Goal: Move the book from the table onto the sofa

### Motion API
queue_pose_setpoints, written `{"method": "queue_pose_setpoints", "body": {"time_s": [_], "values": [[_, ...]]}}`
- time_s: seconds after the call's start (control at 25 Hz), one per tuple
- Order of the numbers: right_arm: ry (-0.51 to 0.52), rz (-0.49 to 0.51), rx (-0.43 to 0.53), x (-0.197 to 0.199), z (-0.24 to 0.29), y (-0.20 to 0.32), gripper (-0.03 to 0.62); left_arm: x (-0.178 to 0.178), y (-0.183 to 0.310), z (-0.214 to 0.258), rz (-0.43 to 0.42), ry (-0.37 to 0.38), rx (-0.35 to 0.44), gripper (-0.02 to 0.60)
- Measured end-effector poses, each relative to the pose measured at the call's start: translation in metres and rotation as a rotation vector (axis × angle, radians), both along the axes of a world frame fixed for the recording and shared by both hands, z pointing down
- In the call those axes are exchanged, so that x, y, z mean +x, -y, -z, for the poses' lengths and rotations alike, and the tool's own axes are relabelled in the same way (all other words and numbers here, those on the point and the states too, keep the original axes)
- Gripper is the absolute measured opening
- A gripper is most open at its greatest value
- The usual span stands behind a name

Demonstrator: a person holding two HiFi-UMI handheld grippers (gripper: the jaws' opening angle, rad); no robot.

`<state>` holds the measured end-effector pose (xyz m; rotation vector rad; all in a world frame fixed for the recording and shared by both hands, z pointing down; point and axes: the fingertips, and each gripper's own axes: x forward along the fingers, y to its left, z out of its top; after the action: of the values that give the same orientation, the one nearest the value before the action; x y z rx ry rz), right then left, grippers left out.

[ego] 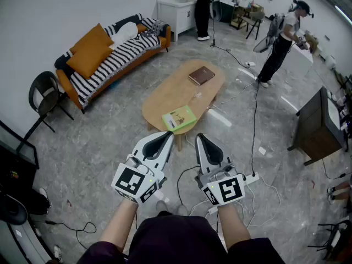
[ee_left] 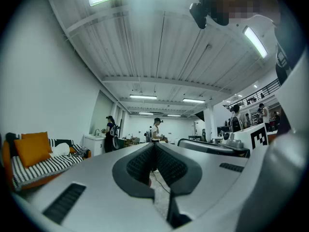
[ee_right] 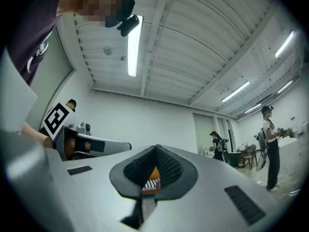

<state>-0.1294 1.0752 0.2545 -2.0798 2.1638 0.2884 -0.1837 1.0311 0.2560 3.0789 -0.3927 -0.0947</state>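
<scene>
We're standing well back from the oval light-wood coffee table (ego: pixel 165 100), and both tools ride low in front of us, side by side. The white left gripper (ego: pixel 166 135) and the white right gripper (ego: pixel 200 138) point across the grey floor (ego: pixel 99 147) toward that table. Held like that, we'd say they're being carried in for the approach, with nothing in reach yet. Jaws now: in the left gripper view the black pads (ee_left: pixel 140 166) meet with nothing between them. The right gripper view shows the same, pads (ee_right: pixel 171 166) closed up and empty. The orange and stripes glimpsed through its notch are the far-off sofa, not a catch. Count with us: two grippers, one table, and two books on it, not one. A green-covered thin book (ego: pixel 179 118) lies flat at the near end, close to the edge, handiest for a first grab. A brown hardback book (ego: pixel 201 75) lies flat toward the far end. Which one the task means, we can't tell. One orange sofa (ego: pixel 165 36), draped in a black-and-white striped throw (ego: pixel 118 59), waits by the wall, well apart from the table. Two people stand at the back, one in a white top (ego: pixel 284 37), one in black (ego: pixel 202 7).
</scene>
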Motion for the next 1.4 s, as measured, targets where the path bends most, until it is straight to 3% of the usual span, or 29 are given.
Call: {"method": "queue_pose_setpoints", "body": {"time_s": [0.4, 0.68, 1.12, 1.4], "values": [[0.054, 0.039, -0.010, 0.000, -0.005, -0.001, 0.023, 0.000, 0.000, -0.012, 0.013, 0.010, -0.025, 0.015], [0.122, 0.025, -0.040, -0.005, -0.018, 0.003, 0.023, -0.018, 0.011, -0.019, 0.039, 0.025, -0.048, 0.015], [0.184, -0.014, -0.077, -0.035, -0.036, 0.035, 0.023, -0.055, 0.054, -0.033, 0.012, 0.044, -0.089, 0.015], [0.199, -0.048, -0.084, -0.034, -0.043, 0.048, 0.023, -0.056, 0.072, -0.044, -0.007, 0.057, -0.100, 0.015]]}}
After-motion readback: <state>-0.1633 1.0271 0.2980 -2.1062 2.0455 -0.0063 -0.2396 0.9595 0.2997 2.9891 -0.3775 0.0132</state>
